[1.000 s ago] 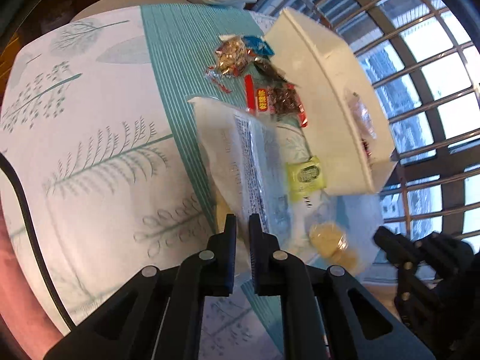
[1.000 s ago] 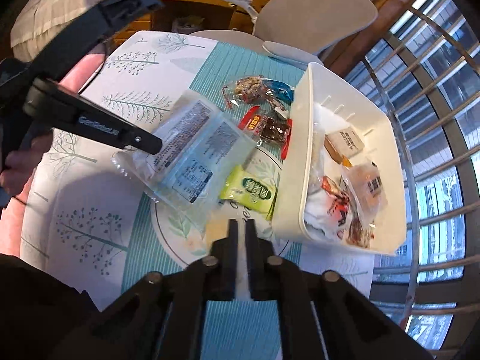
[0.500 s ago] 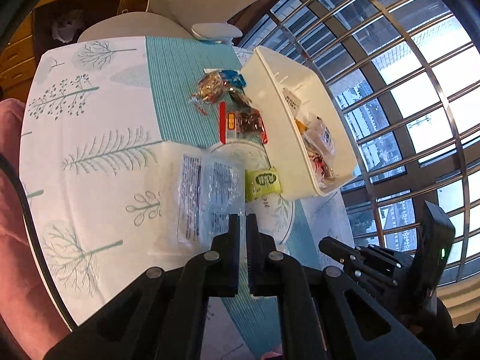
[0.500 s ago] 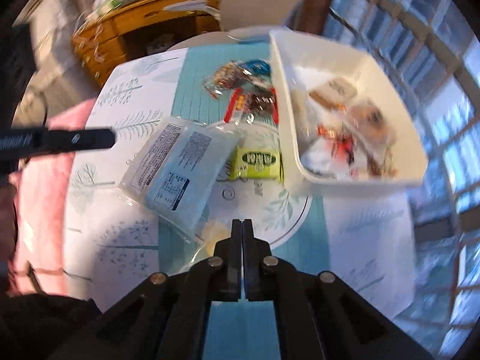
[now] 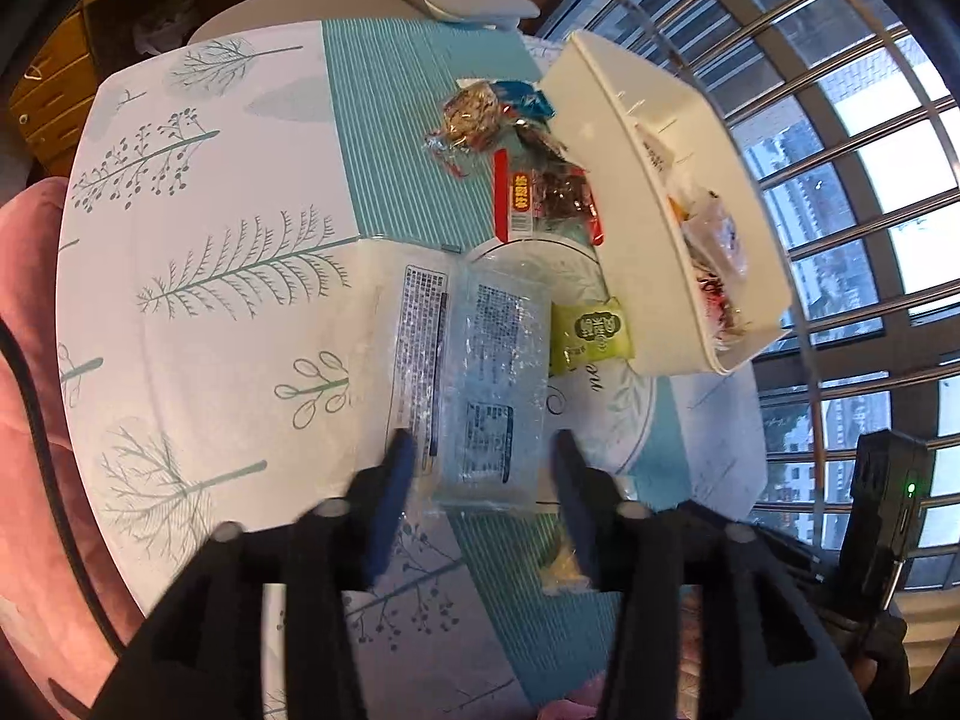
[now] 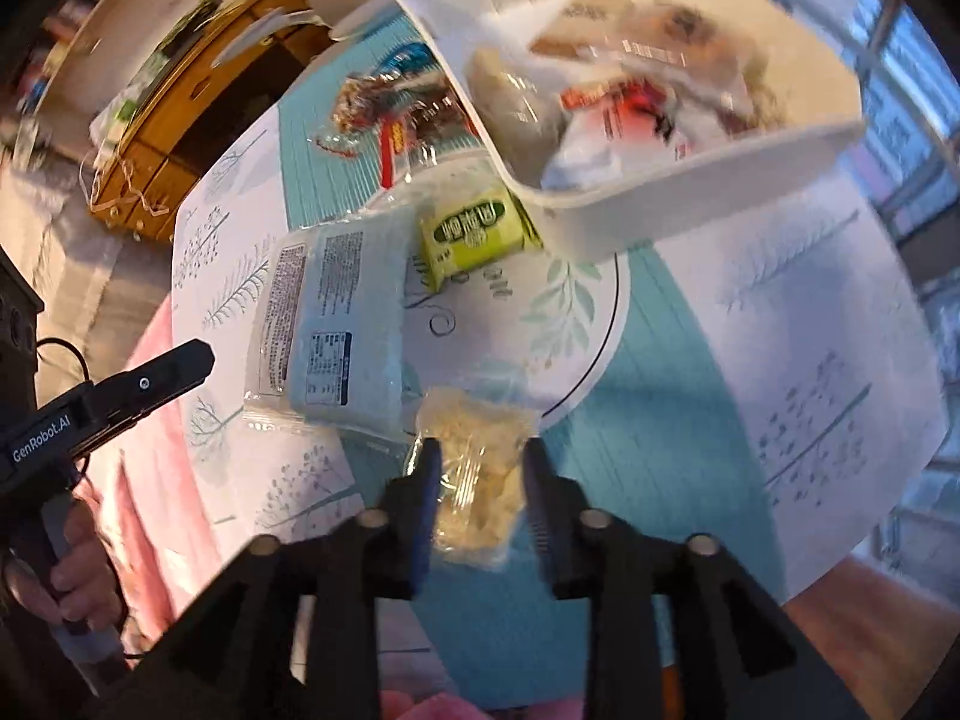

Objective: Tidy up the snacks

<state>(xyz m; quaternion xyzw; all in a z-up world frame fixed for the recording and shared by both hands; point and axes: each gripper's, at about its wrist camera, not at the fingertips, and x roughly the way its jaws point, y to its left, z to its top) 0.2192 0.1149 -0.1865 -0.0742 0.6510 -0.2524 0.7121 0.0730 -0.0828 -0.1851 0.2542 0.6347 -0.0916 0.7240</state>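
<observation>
Left claw: matte black plastic, two flat fingers with blue inner pads, round silver screw heads along the linkage arms. Right claw: same build. Seen from the right wrist, the left unit's side carries white "GenRobot.AI" lettering and a thin black cable. Right unit's black body shows a small green light.

My left gripper let go of the clear flat pack; fingers just opened, pack now flat on the tabletop beside the white bin. My right gripper rolled, opened astride the pale cracker packet.
</observation>
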